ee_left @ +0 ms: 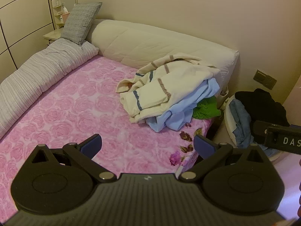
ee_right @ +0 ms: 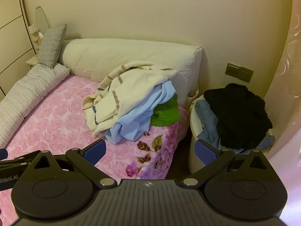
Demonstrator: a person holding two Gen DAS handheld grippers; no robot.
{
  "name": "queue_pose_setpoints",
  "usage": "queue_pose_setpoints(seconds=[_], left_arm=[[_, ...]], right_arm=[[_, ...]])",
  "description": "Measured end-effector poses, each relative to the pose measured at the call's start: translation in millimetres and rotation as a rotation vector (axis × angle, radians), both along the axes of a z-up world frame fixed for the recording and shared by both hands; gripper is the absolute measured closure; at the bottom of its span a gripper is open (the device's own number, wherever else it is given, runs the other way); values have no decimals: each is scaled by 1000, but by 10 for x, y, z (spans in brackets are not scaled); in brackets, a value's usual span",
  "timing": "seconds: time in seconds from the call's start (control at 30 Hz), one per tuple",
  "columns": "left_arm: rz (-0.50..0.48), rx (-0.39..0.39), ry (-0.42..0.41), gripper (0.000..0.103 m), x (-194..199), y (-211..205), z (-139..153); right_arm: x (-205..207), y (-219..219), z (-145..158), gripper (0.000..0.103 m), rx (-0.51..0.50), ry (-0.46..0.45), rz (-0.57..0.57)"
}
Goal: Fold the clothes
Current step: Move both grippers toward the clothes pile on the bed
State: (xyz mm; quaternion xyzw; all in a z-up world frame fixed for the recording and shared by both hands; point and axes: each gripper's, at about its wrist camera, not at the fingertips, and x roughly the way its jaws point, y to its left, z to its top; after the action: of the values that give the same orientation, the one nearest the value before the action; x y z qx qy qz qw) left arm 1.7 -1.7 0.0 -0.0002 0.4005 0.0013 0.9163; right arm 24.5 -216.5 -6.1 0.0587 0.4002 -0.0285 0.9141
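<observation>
A heap of clothes lies on the pink rose-print bed (ee_left: 75, 109) (ee_right: 56, 120) near its right corner: a cream striped sweater (ee_left: 169, 86) (ee_right: 128, 94) on top, a light blue garment (ee_left: 180, 113) (ee_right: 135, 120) under it, a green knit piece (ee_left: 207, 109) (ee_right: 165, 113) at the edge. My left gripper (ee_left: 147, 145) is open above the bed, short of the heap, holding nothing. My right gripper (ee_right: 150, 151) is open too, over the bed's corner and the gap beside the hamper. Part of the right gripper's body (ee_left: 278, 137) shows at the left wrist view's right edge.
A white hamper (ee_right: 193, 146) (ee_left: 228, 120) beside the bed holds a black garment (ee_right: 239, 113) (ee_left: 267, 103) and denim (ee_right: 207, 116) (ee_left: 240, 120). A cream headboard cushion (ee_left: 150, 43) (ee_right: 122, 56), grey pillow (ee_left: 80, 20), rolled striped duvet (ee_left: 37, 75) and wardrobe (ee_left: 18, 18) border the bed.
</observation>
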Motion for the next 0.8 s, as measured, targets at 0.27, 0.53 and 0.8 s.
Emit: queue_pose_setpoints(seconds=[0.27,0.53,0.8], left_arm=[[27,-19,22,0,188,-146,-3],[70,13,45,0,397,-454,-80],[91,2,43,0,475,-645,-105]], right_arm=[[-7,-58,-136,0,1,5,15],[263,-268,-247,0,-1,47,53],[391,-461,-264,0,-10,57,84]])
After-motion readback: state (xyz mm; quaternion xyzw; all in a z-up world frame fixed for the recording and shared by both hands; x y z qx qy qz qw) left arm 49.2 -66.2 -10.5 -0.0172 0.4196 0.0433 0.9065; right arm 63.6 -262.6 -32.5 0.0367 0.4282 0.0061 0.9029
